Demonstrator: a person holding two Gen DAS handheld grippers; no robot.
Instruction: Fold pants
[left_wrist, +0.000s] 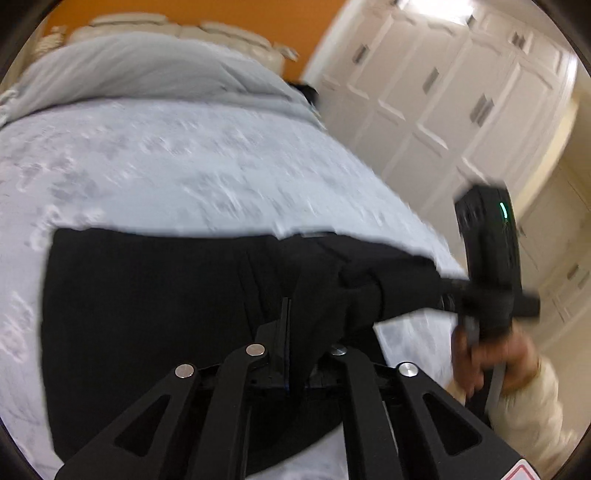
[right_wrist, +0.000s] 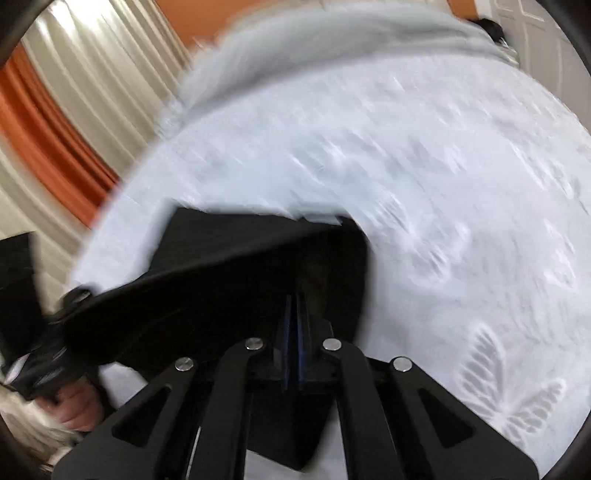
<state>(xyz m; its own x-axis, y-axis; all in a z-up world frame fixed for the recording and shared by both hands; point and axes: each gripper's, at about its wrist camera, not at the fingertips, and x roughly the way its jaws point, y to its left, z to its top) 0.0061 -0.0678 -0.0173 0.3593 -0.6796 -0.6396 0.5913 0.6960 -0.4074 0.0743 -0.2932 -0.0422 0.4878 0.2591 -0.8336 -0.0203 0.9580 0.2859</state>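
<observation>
Black pants (left_wrist: 166, 314) lie on a bed (left_wrist: 184, 166) w/ a pale embossed cover, near its front edge; part already looks doubled over, so the fold is judged mid-way.

Left wrist view: left hand-held gripper (left_wrist: 287, 325), fingers pressed together, w/ a ridge of black cloth bunched right beside the tips. It appears to pinch that cloth, though dark-on-dark makes the contact hard to confirm. To the right, the right hand-held gripper (left_wrist: 448, 291) bites the end of a raised roll of fabric; the person's hand (left_wrist: 487, 354) and a cream sleeve (left_wrist: 532, 398) sit behind it.

Right wrist view: right hand-held gripper (right_wrist: 294, 314), blue-edged fingers closed flat together over the dark cloth. A taut sheet of fabric runs from here to the left hand-held gripper (right_wrist: 72, 299) at the frame's left edge, w/ the other hand (right_wrist: 74, 406) beneath.

Why held so: two grips on one edge, apart from each other, keep the cloth stretched, so it can be carried over w/o sagging or creasing. Both tools point downward, i.e. the edge stays low over the bed.

Background: grey duvet (left_wrist: 147, 70) at the head end, white wardrobe doors (left_wrist: 461, 92), striped curtain (right_wrist: 74, 92). Both views are motion-blurred, so fine detail is uncertain.
</observation>
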